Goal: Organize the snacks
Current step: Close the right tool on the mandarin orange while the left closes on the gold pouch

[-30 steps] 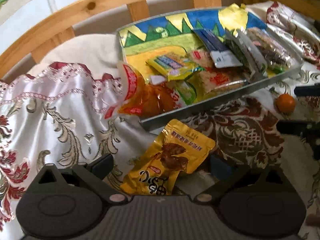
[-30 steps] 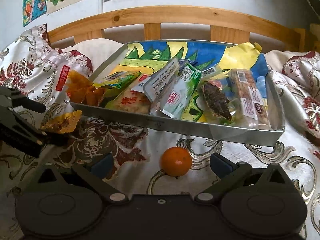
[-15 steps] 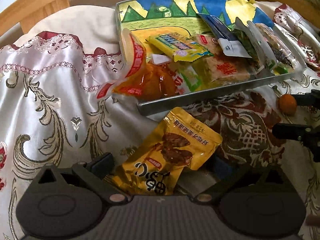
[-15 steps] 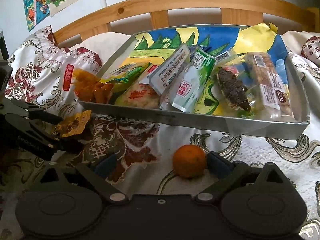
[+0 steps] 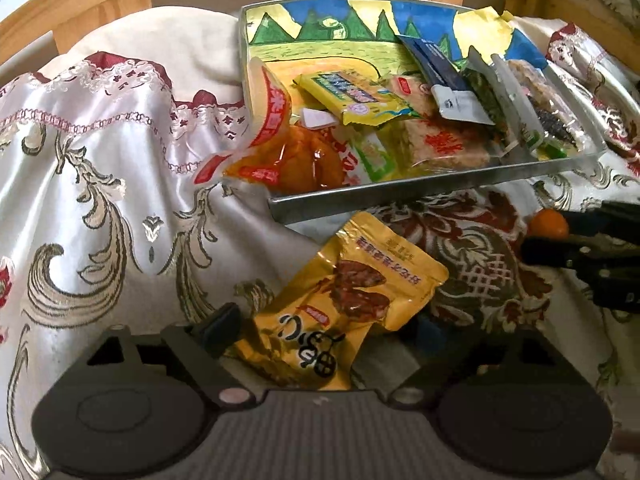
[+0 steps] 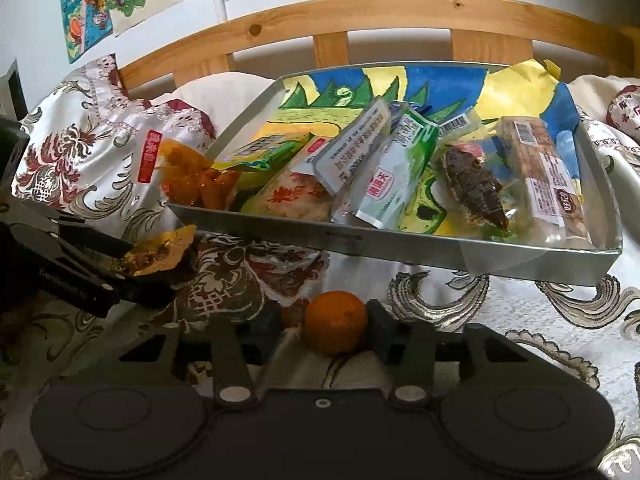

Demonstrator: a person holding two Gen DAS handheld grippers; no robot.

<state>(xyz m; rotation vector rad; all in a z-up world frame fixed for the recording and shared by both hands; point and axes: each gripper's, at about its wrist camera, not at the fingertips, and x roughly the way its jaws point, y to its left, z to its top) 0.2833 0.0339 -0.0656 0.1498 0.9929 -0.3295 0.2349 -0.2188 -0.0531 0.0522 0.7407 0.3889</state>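
Left wrist view: your left gripper (image 5: pixel 320 328) pinches the lower part of the yellow snack pouch (image 5: pixel 348 300), which hangs just short of the tray's (image 5: pixel 400 196) near wall. Lift it clear over that rim before you let go. It is glossy and crinkled, with a brown food picture.

Right wrist view: your right gripper (image 6: pixel 324 326) has its pads (image 6: pixel 380 320) against the small orange (image 6: pixel 335 322) on the patterned cloth (image 6: pixel 520 312), just before the tray (image 6: pixel 440 252). Squeeze gently; it is round and may roll.
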